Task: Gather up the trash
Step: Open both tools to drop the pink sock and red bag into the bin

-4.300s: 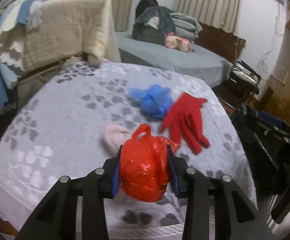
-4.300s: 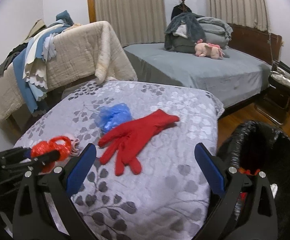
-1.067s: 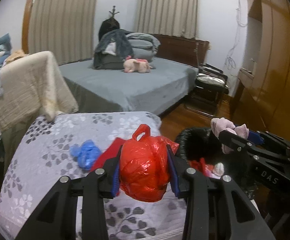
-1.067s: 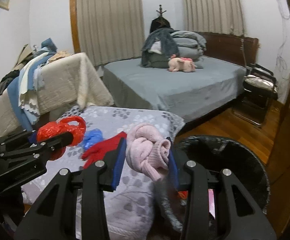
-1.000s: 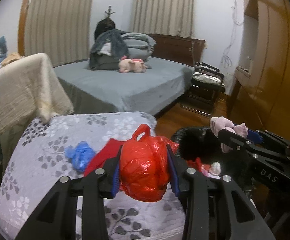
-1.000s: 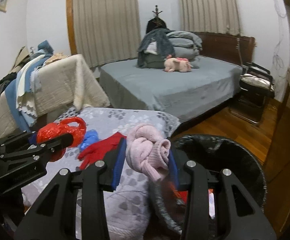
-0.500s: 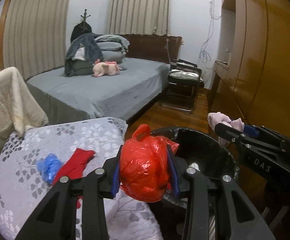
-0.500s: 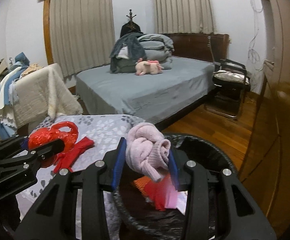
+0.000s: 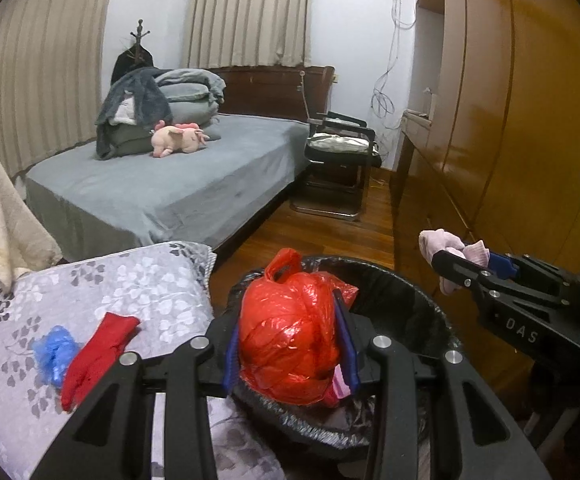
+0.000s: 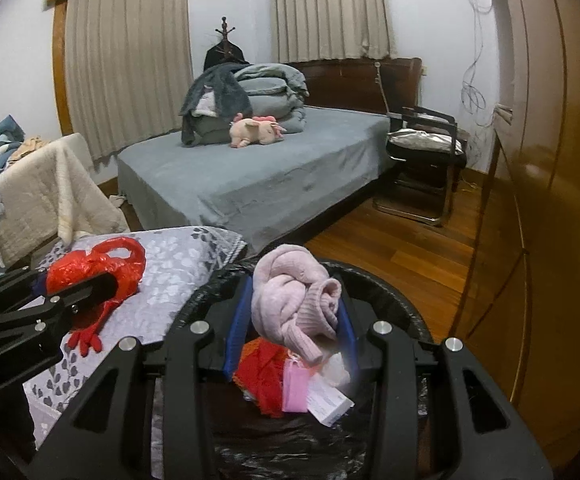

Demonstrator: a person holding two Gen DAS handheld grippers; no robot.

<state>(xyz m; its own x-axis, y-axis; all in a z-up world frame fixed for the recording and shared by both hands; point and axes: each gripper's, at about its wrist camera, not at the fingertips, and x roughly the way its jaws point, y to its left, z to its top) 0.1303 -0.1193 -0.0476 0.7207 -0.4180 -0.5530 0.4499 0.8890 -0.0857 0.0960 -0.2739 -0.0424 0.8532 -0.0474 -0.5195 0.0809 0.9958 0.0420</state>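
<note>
My left gripper [image 9: 290,344] is shut on a knotted red plastic bag [image 9: 290,332] and holds it over the near rim of a black-lined trash bin [image 9: 406,292]. My right gripper [image 10: 292,316] is shut on a balled pink knit sock [image 10: 290,296] above the same bin [image 10: 390,292], which holds red, pink and white scraps [image 10: 290,384]. The right gripper with the sock shows at the right of the left wrist view [image 9: 462,260]. A red glove [image 9: 94,356] and a blue plastic wad [image 9: 54,352] lie on the grey floral quilt [image 9: 130,280].
A grey bed [image 10: 258,172] with folded bedding and a pink plush toy [image 10: 256,130] stands behind. A black chair [image 10: 426,152] stands by the wooden wardrobe [image 10: 550,200] at the right. A cream blanket [image 10: 46,196] hangs at the left. The floor is wood.
Both grippers have swung right from the quilt to above the bin, still holding their loads. The bin's contents now show under the right gripper.
</note>
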